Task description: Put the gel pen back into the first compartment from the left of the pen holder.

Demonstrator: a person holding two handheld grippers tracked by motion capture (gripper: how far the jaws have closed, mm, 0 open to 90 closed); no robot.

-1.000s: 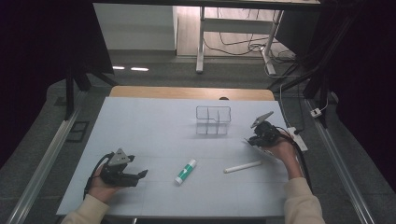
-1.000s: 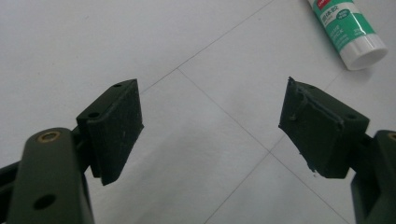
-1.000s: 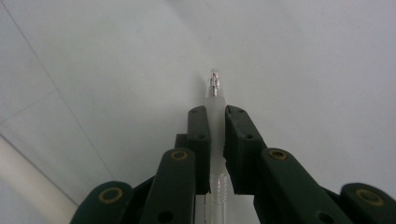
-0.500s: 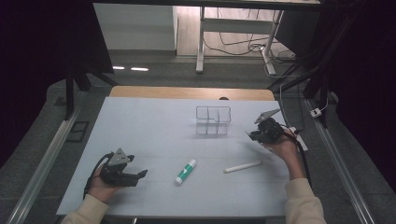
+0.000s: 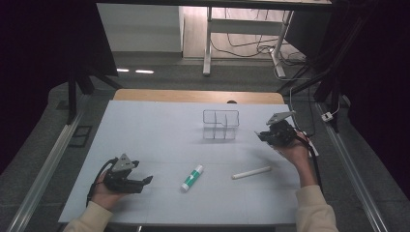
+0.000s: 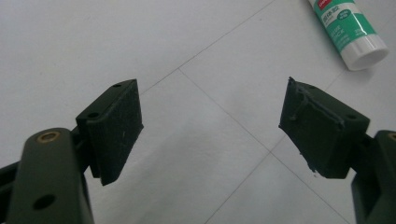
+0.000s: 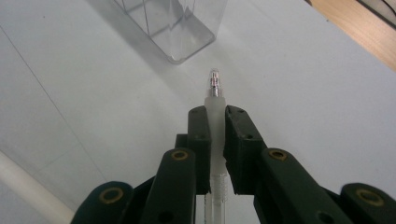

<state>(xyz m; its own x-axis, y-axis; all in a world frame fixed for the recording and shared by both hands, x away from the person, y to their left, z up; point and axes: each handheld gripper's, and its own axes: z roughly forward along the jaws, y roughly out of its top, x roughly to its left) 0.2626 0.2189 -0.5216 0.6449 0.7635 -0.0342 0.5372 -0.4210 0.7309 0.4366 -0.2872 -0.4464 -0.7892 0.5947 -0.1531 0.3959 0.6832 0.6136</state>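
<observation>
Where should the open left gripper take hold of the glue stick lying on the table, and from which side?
Grip the glue stick across the middle of its green-and-white barrel, coming straight down from above. It lies flat on the table, so only its round sides are free, and its long axis runs diagonally, white cap toward the person. The left gripper probably has to turn so its jaws straddle the barrel crosswise.

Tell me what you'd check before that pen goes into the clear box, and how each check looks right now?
1. Right gripper shut on the pen: ok.
2. Pen tip sticks out past the jaws: ok.
3. Clear box upright on the table: ok.
4. Pen over the box opening: not ok, it is off to the side.
5. Left gripper open, holding nothing: ok.
6. Glue stick and white stick lie away from the box: ok.
</observation>
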